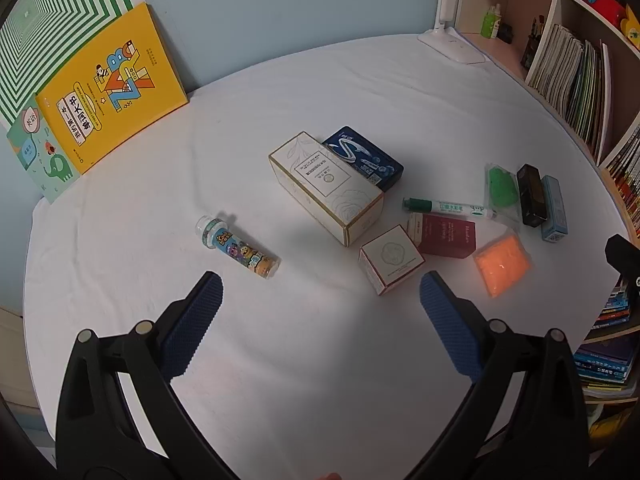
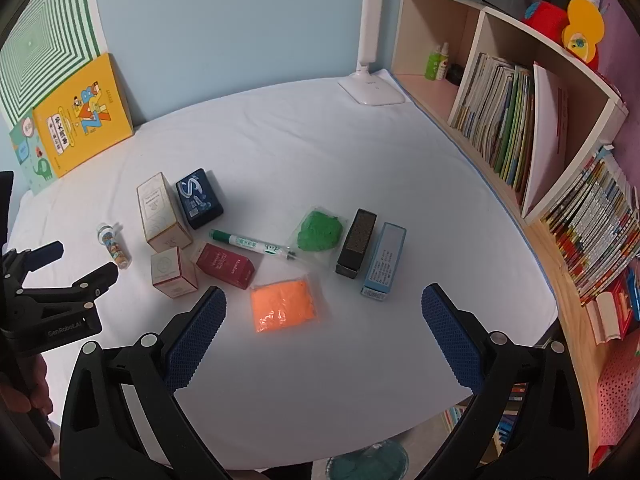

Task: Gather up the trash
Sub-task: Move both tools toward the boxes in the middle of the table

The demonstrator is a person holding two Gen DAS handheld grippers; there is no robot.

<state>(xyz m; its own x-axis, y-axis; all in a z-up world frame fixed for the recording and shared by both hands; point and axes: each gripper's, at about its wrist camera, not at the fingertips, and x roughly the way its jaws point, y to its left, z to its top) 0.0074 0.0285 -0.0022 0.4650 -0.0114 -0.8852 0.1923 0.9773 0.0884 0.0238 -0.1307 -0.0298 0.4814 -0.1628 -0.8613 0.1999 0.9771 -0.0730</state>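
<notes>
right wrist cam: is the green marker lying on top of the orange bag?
No. The green marker lies on the white cloth beyond the orange bag, with bare cloth between them.

My tool's pads (image 2: 196,340) are blue, the tabletop (image 2: 300,152) white, one packet (image 2: 282,310) orange, another (image 2: 320,232) green.

Small boxes (image 1: 326,186), pen (image 2: 252,245), clay bags (image 2: 283,309) scattered on cloth.

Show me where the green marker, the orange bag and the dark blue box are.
green marker (image 2: 256,245): right wrist view, middle of its white barrel.
orange bag (image 2: 282,307): right wrist view, centre of the orange filling.
dark blue box (image 1: 366,158): left wrist view, its printed top face.
</notes>
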